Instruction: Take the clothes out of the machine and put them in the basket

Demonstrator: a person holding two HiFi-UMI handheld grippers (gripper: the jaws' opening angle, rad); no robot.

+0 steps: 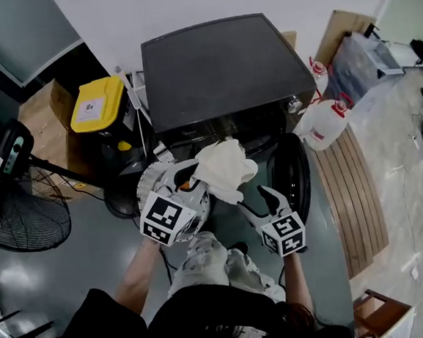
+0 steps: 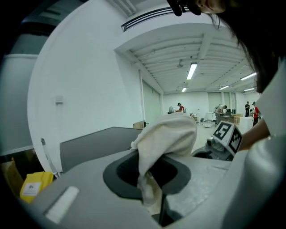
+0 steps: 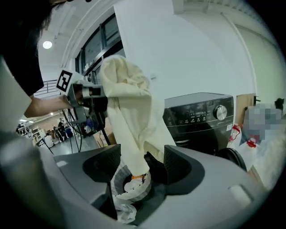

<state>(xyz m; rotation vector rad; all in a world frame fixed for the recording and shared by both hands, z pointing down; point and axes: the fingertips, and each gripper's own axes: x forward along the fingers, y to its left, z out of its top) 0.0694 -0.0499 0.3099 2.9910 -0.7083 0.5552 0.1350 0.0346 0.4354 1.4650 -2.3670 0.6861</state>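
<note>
Above the white perforated plastic basket, before the black washing machine, the left claw pinches a cream fabric garment, a grip only the left gripper view shows. The right claw gapes empty-handed.

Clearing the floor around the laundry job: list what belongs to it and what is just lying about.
Job: cream cloth, basket, washing machine, left gripper, right gripper.
Lying about: fan, yellow-lidded box, cardboard box, jugs.

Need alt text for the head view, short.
Seen from above, the left gripper holds a cream cloth over a white basket in front of a dark washing machine, door open. The right gripper, jaws apart, sits beside the cloth.
</note>
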